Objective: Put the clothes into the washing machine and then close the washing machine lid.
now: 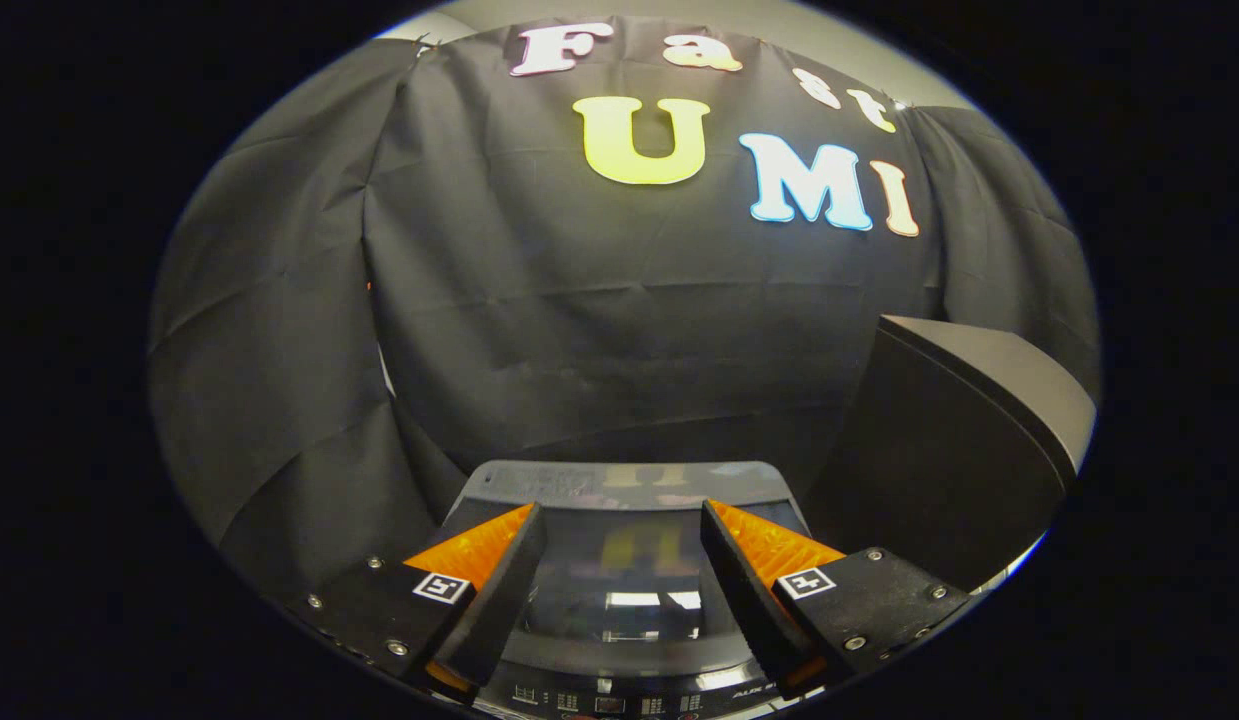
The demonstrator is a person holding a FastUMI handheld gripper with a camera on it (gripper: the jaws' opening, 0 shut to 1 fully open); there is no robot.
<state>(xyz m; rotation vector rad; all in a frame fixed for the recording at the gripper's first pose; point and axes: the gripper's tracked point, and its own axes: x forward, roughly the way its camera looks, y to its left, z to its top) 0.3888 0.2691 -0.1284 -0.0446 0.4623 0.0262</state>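
Two square markers sit on my gripper (621, 545); fingers spread apart, empty, above the washing machine lid (619, 560), panel print unreadable.

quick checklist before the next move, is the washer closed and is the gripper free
1. Washing machine lid down flat: ok, its glossy top lies level between the fingers.
2. Gripper empty: ok, the fingers stand apart with nothing between them but the lid below.
3. Fingers pressing on the lid: cannot tell, contact is not visible.
4. Clothes inside the drum: cannot tell, the lid only reflects light.
5. Control panel clear of the fingers: ok, it sits just under them, untouched as far as seen.
6. Dark box beside the machine, apart from the gripper: ok.
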